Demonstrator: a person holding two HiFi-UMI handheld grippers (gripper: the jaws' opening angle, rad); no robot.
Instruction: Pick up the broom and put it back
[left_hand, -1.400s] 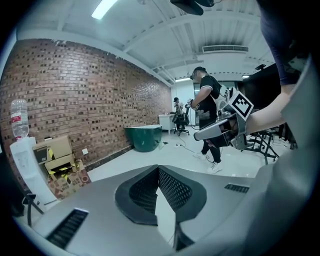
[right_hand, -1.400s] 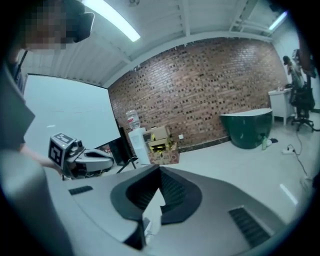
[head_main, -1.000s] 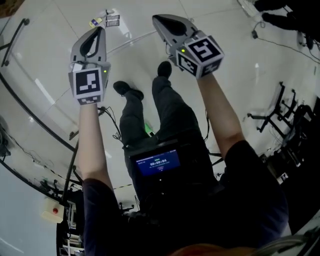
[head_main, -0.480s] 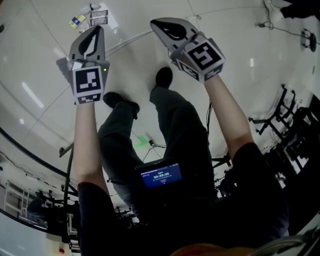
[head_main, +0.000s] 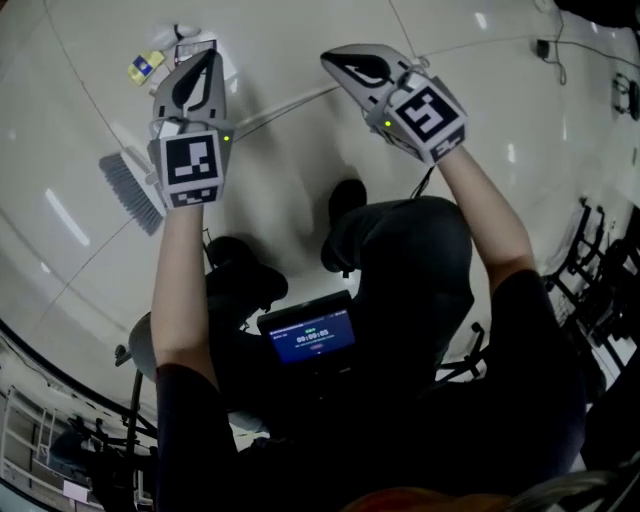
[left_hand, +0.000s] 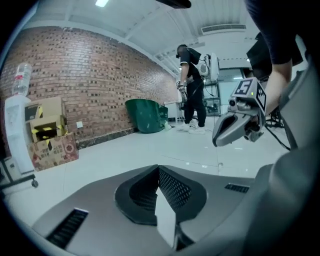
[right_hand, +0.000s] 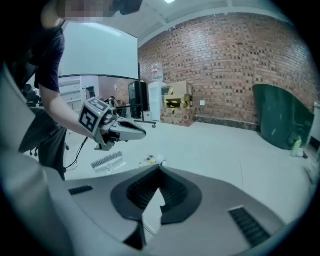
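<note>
- Floor (head_main: 290, 40): pale, glossy. Person (head_main: 400, 260) now crouched low vs 1 s ago.
- Broom (head_main: 130, 190): lies flat, brush at 9 o'clock, newly in frame; handle (head_main: 290, 103) runs toward 2 o'clock, toward R gripper.
- L gripper (head_main: 208, 60), R gripper (head_main: 338, 58): both lower than before, near the handle, jaws pressed together, empty. Judged: approach nearly done, must open before grasp.

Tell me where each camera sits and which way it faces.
Head view: on the head, facing steeply down at the floor; arms, legs, left gripper, right gripper show.
Left gripper view: on that gripper, along shut jaws toward the brick wall; right gripper, arm show.
Right gripper view: likewise, toward the broom; left gripper, arm show.
Shared: broom in head and right gripper views.
</note>
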